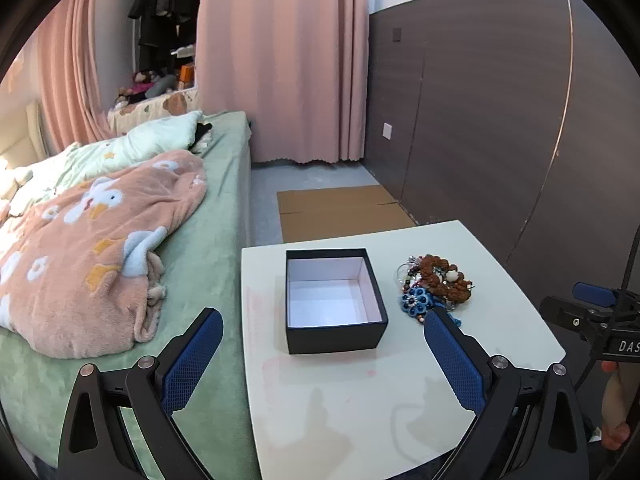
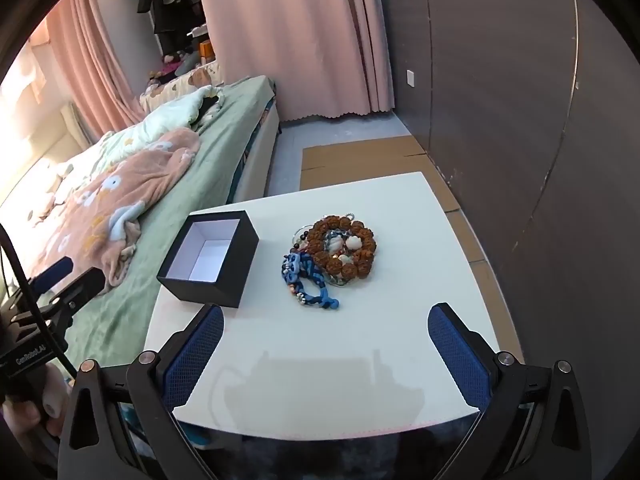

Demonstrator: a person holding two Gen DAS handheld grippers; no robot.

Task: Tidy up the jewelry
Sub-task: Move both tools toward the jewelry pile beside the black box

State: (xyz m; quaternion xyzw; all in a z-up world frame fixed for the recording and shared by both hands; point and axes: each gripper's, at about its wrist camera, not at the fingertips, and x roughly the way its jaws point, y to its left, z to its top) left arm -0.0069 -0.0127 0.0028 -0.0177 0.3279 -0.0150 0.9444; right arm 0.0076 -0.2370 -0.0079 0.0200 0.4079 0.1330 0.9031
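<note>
We're at the very start here: the black box (image 2: 208,258) sits on the white table (image 2: 400,320) with nothing in it, and the whole jewelry pile (image 2: 334,258) lies tangled just beside it, untouched. Our left gripper (image 1: 322,360) and right gripper (image 2: 326,354) both hang spread wide, holding nothing. By our reckoning 0 pieces are sorted, so everything remains to go in.

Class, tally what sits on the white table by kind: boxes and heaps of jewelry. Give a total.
Box: 1
Jewelry heap: 1
Total: 2
</note>
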